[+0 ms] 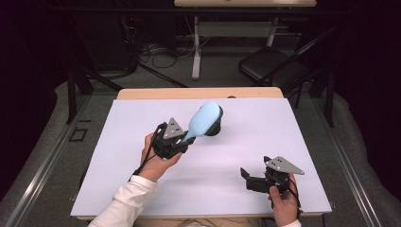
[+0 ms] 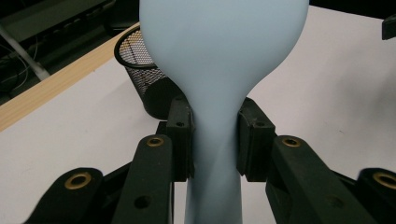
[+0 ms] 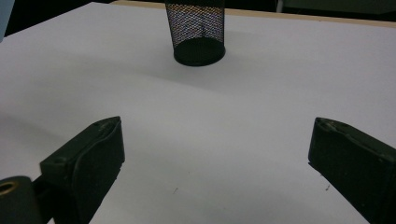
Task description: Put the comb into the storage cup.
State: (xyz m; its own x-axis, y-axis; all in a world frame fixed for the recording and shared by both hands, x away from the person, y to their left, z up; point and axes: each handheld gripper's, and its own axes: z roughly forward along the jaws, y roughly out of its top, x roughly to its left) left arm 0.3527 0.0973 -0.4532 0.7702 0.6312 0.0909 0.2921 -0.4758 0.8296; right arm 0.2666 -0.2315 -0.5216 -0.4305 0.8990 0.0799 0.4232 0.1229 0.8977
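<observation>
My left gripper [image 1: 182, 139] is shut on the narrow handle of a light blue paddle-shaped brush [image 1: 204, 118], left of the table's centre. In the left gripper view the pads [image 2: 180, 137] press on both sides of the handle, and the brush's [image 2: 219, 46] wide rounded head rises ahead. The head is tilted up and away, over a black mesh cup [image 1: 215, 128] that stands upright right behind it. The cup [image 2: 144, 79] is partly hidden by the brush. My right gripper [image 1: 246, 178] rests near the front right, open with nothing between its jaws, and points at the cup [image 3: 196, 32].
A white sheet [image 1: 246, 142] covers the wooden table [image 1: 198, 92]. Beyond the table's far edge stand a black chair [image 1: 269, 64], a desk leg [image 1: 196, 47] and floor cables [image 1: 161, 52]. A person's hands and a white sleeve [image 1: 125, 203] come in from the bottom.
</observation>
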